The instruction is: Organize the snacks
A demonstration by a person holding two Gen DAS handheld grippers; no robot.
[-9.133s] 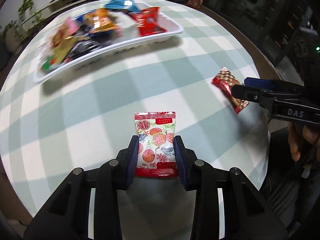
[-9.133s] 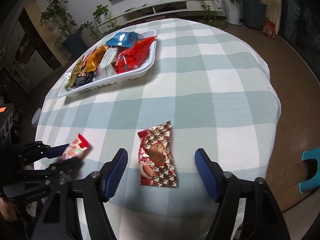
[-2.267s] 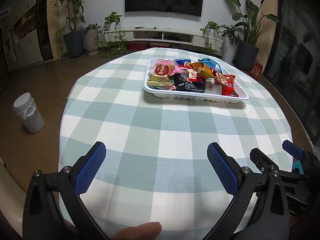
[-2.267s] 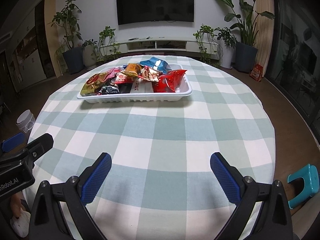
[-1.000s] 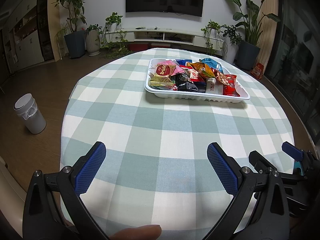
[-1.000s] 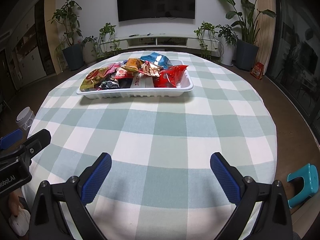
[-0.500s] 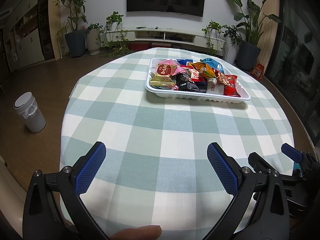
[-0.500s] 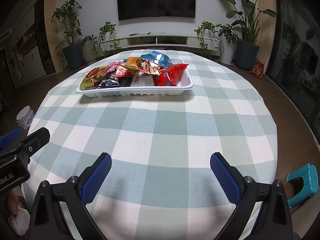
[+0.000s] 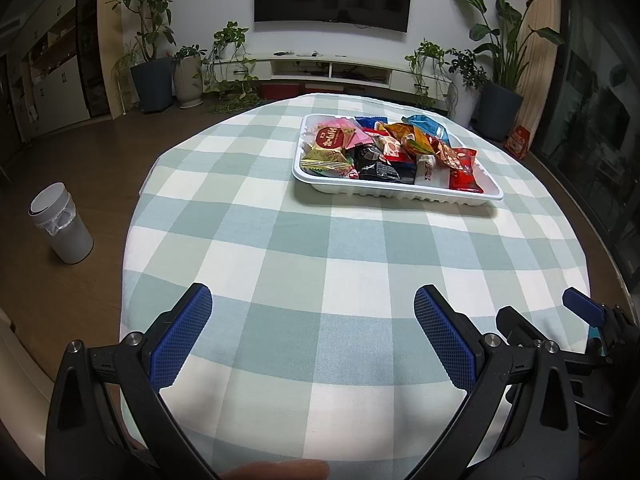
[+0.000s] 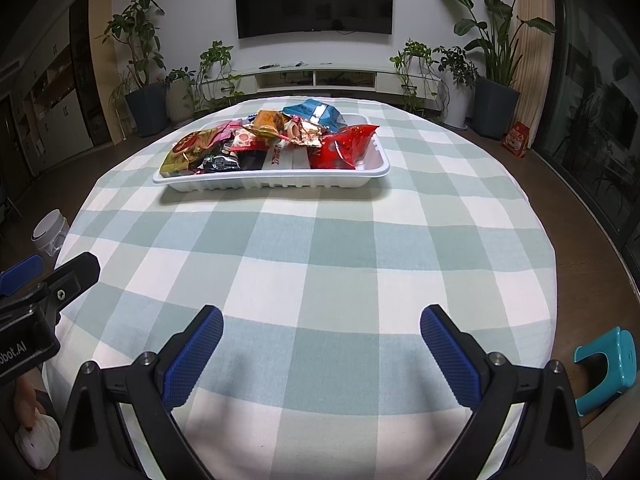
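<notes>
Bright foil and plastic snack packets (image 9: 394, 150) lie heaped in the shallow white plastic tray (image 9: 396, 194) on the green-and-white checked tablecloth (image 10: 320, 256), well ahead of both grippers. Its long axis runs crosswise. Left gripper (image 9: 312, 328) and right gripper (image 10: 322, 340) hover spread wide, empty, about equally far.

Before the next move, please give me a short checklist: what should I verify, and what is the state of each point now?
1. Left gripper holds nothing, jaws wide apart: ok.
2. Right gripper holds nothing, jaws wide apart: ok.
3. Wrapped snacks all lie inside the white plastic tray: ok.
4. No snack left on the green and white checked tablecloth: ok where visible.
5. Table area under the grippers: cannot tell.
</notes>
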